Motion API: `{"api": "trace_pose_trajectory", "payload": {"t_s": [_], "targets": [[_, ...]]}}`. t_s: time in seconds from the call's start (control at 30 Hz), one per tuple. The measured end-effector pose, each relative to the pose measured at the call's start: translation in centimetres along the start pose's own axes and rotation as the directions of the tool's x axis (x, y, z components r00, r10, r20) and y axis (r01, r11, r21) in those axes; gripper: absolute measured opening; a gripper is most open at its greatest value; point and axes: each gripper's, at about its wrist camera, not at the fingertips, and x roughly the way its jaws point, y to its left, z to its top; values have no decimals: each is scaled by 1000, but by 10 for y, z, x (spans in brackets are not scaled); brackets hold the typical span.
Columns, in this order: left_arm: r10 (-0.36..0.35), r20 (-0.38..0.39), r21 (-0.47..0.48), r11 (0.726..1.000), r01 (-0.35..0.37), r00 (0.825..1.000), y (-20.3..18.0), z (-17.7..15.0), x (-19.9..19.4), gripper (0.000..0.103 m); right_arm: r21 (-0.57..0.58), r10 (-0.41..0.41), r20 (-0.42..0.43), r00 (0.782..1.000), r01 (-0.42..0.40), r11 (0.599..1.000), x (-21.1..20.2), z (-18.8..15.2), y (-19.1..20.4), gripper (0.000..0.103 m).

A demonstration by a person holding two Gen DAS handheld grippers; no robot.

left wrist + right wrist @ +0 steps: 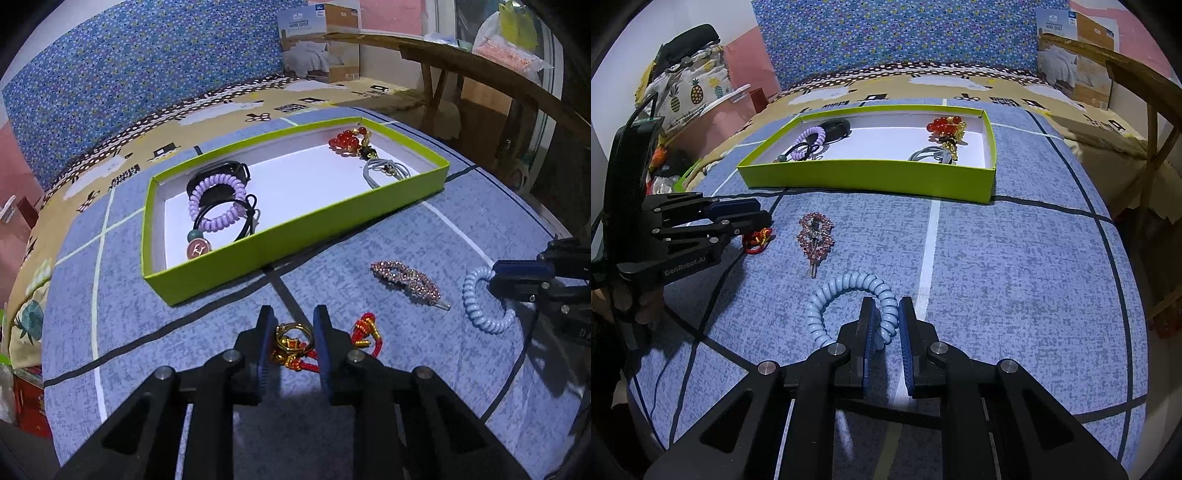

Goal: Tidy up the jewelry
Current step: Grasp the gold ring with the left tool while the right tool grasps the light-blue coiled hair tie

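A green tray [236,267] [871,177] with a white floor lies on the blue cloth and holds several pieces: a purple coil tie [214,201], a black band [221,173], a red bead bracelet [347,142] and a grey tie [384,171]. My left gripper [293,326] [755,216] straddles a red-and-gold knotted bracelet [295,347] [757,240], jaws close around it, on the cloth. My right gripper [886,317] [495,277] straddles one side of a light-blue coil tie [846,295] [480,306] lying on the cloth. A pink rhinestone clip [406,280] [816,236] lies between them.
A wooden chair [1145,122] stands at the right of the bed. A cardboard box [321,44] sits at the back by the blue patterned headboard. Pineapple-print fabric [690,88] and clutter lie beyond the left edge.
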Motion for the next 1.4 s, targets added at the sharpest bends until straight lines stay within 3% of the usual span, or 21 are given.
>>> {"api": "trace_pose_trajectory", "payload": {"t_s": [0.4,0.83,1.13,1.4], "targets": [[-22,76,-78,997,28,997,10,-9,-23,22,19,3,23,1000,-4,1000,-6,-1,-3,9],[-16,243,-179,982,61,970,19,-14,-78,22,39,2,123,992,-7,999,-30,12,-4,9],[-19,282,-159,985,66,959,15,0,-86,22,33,-2,166,986,-3,999,-38,32,-6,9],[-20,275,-154,986,64,961,19,17,-74,22,26,9,186,983,-14,1000,-33,53,-8,9]]}}
